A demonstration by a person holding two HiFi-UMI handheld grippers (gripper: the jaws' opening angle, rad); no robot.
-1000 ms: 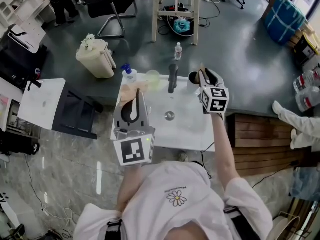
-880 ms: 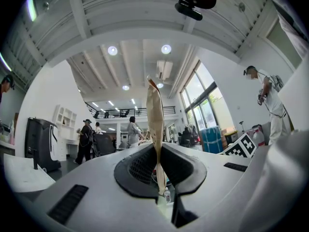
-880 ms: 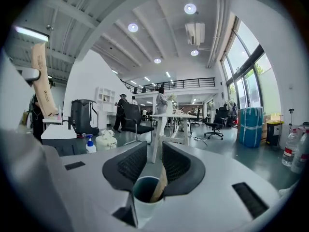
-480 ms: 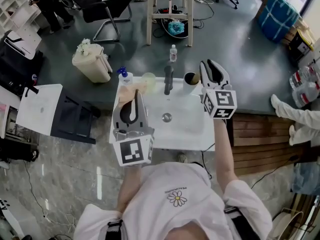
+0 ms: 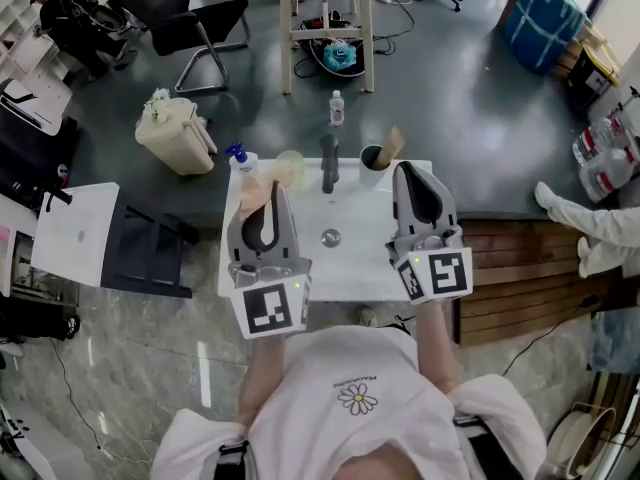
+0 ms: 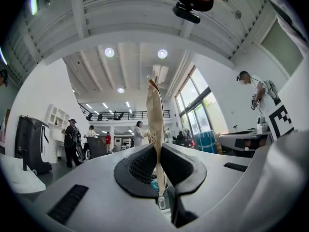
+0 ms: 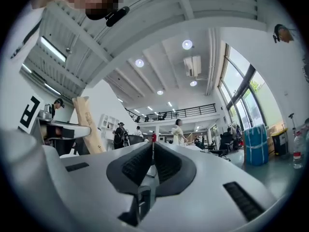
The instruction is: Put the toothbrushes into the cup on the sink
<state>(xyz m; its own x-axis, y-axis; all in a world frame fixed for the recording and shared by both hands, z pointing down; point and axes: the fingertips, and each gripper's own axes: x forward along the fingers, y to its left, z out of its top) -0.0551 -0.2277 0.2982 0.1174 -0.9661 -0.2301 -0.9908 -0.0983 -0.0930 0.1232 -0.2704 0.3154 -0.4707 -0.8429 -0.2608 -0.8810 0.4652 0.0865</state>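
**Cup is ahead-right of the loaded left tongs**

Left tongs are clamped on a tan-wrapped brush. They hover over the near-left part of the sink. Right tongs are pressed together with nothing between them, over the sink's right side.

The cup stands on the sink's back rim, just right of the faucet. A second brush already leans out of it, top tipped right.

Key relation: from the held brush, the cup lies forward and to the right, beyond the faucet. The right tongs are the nearer pair (but empty), so the carry looks like the left's job.

Brush axis: in the left gripper view it stands nearly upright between the pads. The grip is low on its length, and most of it rises above the tongs. From overhead it seems to lean slightly left. Which end is the head I cannot tell through the wrapper. My guess is the brush must cross rightward and enter the cup lower end first, clear of the one already there.
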